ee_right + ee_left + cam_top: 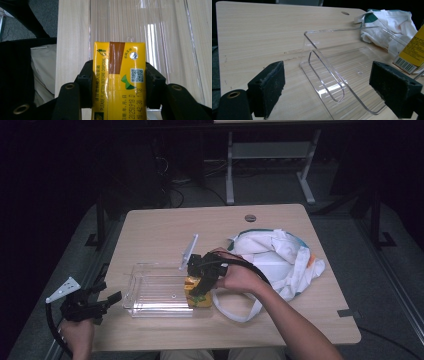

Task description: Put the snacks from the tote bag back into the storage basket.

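Carton (118, 80) (yellow) clamped in right gripper (118, 83) over clear tray (162, 30).

A light wooden table (160, 227) carries a clear plastic tray (150, 295) and a white cloth bag (280, 260).

The room around the surface (165, 227) lies almost black in the high view, while the surface itself is evenly lit from above, with soft grain and faint shadows. White glare streaks the clear tray (155, 30) beyond the sharp carton (117, 82), and the nearest claw parts blur.
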`<state>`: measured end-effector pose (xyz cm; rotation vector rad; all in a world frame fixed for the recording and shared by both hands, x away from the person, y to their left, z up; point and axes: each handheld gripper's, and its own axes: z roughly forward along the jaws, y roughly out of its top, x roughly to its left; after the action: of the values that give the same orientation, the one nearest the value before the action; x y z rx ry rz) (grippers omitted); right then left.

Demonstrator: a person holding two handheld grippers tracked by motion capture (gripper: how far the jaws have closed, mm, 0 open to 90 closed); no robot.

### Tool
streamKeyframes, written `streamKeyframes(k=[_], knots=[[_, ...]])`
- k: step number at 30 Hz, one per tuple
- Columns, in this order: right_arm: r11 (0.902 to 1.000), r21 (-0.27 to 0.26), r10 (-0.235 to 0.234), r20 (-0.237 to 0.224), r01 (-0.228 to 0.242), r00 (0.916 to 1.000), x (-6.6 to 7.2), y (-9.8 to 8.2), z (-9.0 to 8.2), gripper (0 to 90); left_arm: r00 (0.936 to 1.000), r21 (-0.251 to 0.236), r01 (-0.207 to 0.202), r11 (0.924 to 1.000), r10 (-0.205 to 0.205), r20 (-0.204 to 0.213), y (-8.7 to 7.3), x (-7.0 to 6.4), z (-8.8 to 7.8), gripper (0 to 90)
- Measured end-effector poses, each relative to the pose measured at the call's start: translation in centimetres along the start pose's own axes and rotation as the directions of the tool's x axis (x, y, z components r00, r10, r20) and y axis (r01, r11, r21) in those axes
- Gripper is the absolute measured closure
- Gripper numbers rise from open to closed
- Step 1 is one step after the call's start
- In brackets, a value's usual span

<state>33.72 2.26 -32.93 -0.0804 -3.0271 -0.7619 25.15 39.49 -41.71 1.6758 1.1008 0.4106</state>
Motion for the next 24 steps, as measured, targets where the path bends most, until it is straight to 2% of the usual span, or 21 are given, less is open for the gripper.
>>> streamKeyframes(k=[24], knots=[[0.9999,0.013,0.007,-0.011,-0.007,0.9999,-0.1,-0.6,1.5,51.4,1.0000,0.003,-0.006,1.0000,0.006,-0.001,0.0,0.0,0.0,12.8]])
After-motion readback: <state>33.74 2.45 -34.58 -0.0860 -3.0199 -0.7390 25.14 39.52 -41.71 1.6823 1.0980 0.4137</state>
